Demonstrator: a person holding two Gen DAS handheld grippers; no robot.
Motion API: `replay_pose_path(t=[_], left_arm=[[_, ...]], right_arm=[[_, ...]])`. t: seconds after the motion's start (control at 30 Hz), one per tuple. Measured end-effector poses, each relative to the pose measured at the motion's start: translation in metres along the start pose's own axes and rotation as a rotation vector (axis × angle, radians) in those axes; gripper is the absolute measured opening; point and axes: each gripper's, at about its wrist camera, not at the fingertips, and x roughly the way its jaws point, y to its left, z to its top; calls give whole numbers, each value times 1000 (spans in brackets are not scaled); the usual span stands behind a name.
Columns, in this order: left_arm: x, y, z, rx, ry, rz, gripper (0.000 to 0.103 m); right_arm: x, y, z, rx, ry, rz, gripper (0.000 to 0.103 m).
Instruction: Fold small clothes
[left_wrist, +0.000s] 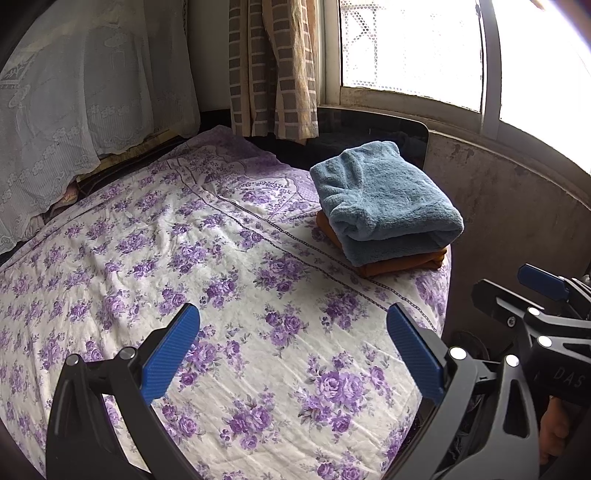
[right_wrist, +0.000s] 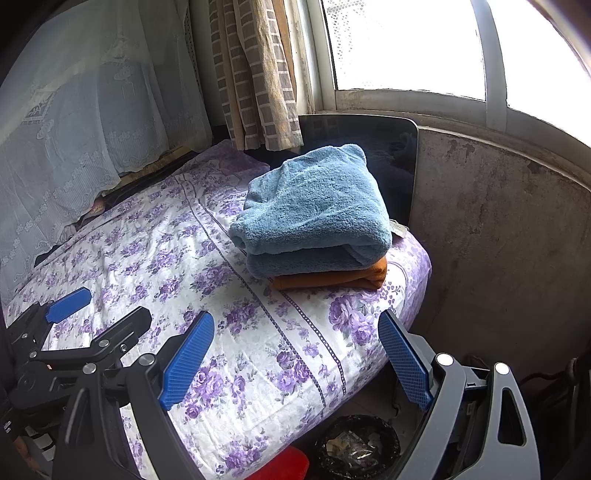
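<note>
Blue terry garment, folded into plump rectangle, stacked on folded orange garment at bed's far right corner. Bedsheet floral, wrinkled. Left gripper and right gripper: ribbed blue fingers spread apart, holding nothing.

— Where does the folded towel sit?
— On the folded cloth, at the sheet's two o'clock corner.
— Behind them?
— A panel at twelve; curtain at eleven.

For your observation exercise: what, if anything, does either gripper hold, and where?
Nothing: left gripper and right gripper are open above the floral bedsheet.
</note>
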Motion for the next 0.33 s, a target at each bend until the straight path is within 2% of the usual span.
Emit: replay_pose_path(t=[0.33], left_arm=[[1,2,1,-8,8,-1,98]], right_arm=[[-2,2,0,-1,-2,-1,91]])
